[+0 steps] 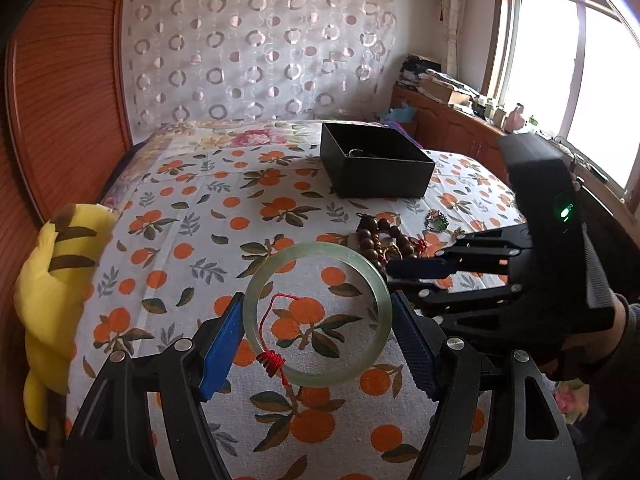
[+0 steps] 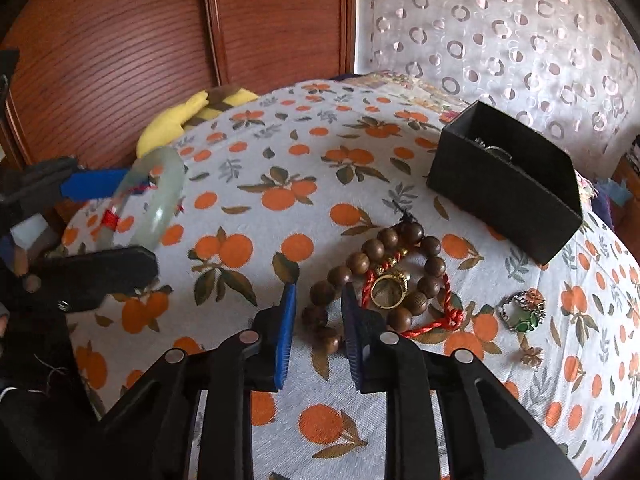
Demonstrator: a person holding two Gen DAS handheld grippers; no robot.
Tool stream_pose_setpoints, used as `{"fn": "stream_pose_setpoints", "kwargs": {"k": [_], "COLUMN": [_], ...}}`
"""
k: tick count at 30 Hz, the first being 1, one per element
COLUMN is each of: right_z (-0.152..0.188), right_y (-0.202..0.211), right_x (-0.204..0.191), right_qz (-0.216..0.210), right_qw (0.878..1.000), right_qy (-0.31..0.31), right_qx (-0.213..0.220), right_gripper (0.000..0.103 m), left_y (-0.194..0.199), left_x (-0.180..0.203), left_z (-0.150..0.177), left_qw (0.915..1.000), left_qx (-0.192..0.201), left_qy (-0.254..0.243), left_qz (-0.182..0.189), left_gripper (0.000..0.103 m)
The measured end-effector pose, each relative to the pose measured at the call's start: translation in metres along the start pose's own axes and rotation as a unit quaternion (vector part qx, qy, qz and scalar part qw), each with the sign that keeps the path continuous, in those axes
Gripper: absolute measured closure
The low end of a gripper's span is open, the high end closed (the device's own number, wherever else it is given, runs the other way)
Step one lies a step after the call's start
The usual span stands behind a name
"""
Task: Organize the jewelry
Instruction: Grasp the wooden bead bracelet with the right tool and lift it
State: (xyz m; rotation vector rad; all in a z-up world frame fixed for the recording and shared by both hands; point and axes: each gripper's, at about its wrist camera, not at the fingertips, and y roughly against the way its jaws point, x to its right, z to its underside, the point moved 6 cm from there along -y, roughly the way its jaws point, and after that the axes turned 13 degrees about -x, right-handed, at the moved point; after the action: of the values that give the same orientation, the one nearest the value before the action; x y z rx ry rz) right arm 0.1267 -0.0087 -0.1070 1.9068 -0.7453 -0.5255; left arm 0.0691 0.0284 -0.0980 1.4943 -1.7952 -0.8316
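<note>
Your left tool (image 1: 316, 332) holds the bangle (image 1: 316, 314) across wide jaws while your right tool (image 2: 318, 328), half closed, straddles but does not yet pinch the beads (image 2: 376, 280) on the bed (image 2: 256, 216); lift early and the string could slip free.

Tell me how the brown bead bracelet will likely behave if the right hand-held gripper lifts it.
The bead bracelet lies in a loose, uneven loop, so it will probably sag rather than hold shape. Its beads look round and polished, so they may slip from the right hand-held gripper. The red cord may drag along.
</note>
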Motion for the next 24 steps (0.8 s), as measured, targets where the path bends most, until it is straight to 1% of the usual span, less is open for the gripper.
{"fn": "stream_pose_setpoints", "kwargs": {"k": [5,11,16,22,24], "right_z": [0.001,0.003,-0.003,-0.013,-0.015], "right_y": [-0.002,0.001,0.023,0.055,0.063], "right_x": [0.000,0.006,0.019,0.041,0.049], "right_qz": [0.007,-0.020,-0.018,0.000,0.000], "right_qw": [1.000,1.000,0.999,0.996,0.995], "right_qy": [0.006,-0.007,-0.024,-0.040,-0.047], "right_qx": [0.000,0.007,0.039,0.079,0.090], "right_gripper": [0.080,0.088,0.088,0.088,0.088], "left_y": [0.000,-0.001,-0.005,-0.014,-0.016], "left_x": [-0.002,-0.004,-0.005,-0.001,0.000], "left_z": [0.000,0.000,-0.001,-0.003,-0.005], "left_qw": [1.0000,1.0000,1.0000,0.9999,0.9999], "left_qx": [-0.001,-0.002,-0.005,-0.009,-0.010], "left_qy": [0.001,0.001,0.004,0.008,0.008], "left_qz": [0.000,0.000,0.002,0.007,0.008], "left_gripper": [0.034,0.034,0.034,0.034,0.034]}}
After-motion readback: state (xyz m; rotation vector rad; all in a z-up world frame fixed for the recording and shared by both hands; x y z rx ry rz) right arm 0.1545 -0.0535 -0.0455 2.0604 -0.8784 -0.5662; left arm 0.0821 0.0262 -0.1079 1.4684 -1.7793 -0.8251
